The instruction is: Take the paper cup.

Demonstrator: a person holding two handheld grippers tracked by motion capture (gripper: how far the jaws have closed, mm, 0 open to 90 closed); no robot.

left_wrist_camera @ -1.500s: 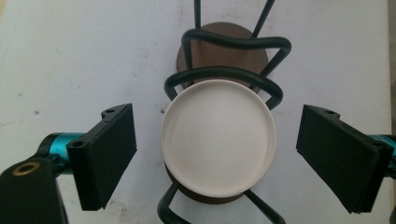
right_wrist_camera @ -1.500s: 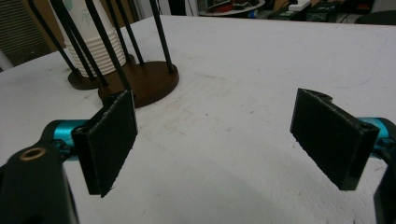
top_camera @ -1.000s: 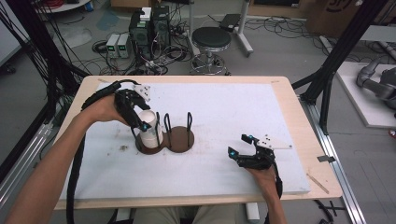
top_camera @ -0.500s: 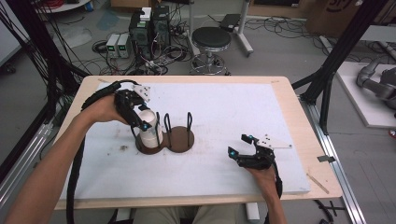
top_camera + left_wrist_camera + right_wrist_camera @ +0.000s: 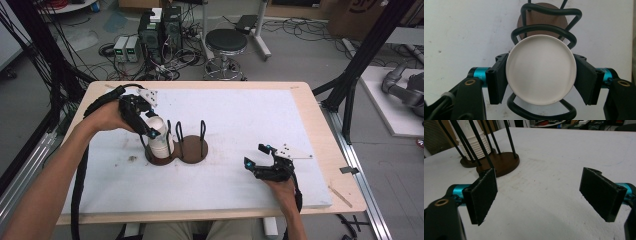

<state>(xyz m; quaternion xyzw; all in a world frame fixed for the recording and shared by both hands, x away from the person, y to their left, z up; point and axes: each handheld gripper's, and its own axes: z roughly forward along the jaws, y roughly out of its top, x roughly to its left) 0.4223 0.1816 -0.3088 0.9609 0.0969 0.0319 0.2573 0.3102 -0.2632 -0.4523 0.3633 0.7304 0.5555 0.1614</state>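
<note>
White padding [image 5: 240, 120] is laid over a wooden table [image 5: 320, 125], beyond which a grey floor with tangled cables, electronics boxes and a black stool [image 5: 226, 41] is seen. An upturned stack of paper cups [image 5: 159, 137] is kept in the left bay of a two-bay wire holder [image 5: 187, 147], where it is pinched by the left gripper [image 5: 150, 131], whose jaws have just been closing. The right gripper [image 5: 264, 161] is held spread, well apart, over bare padding.

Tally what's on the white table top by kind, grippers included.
Stack of paper cups: 1
Cup holder with two round bases: 1
Grippers: 2, the left gripper shut on the stack of paper cups, the right gripper open
Total: 4
</note>
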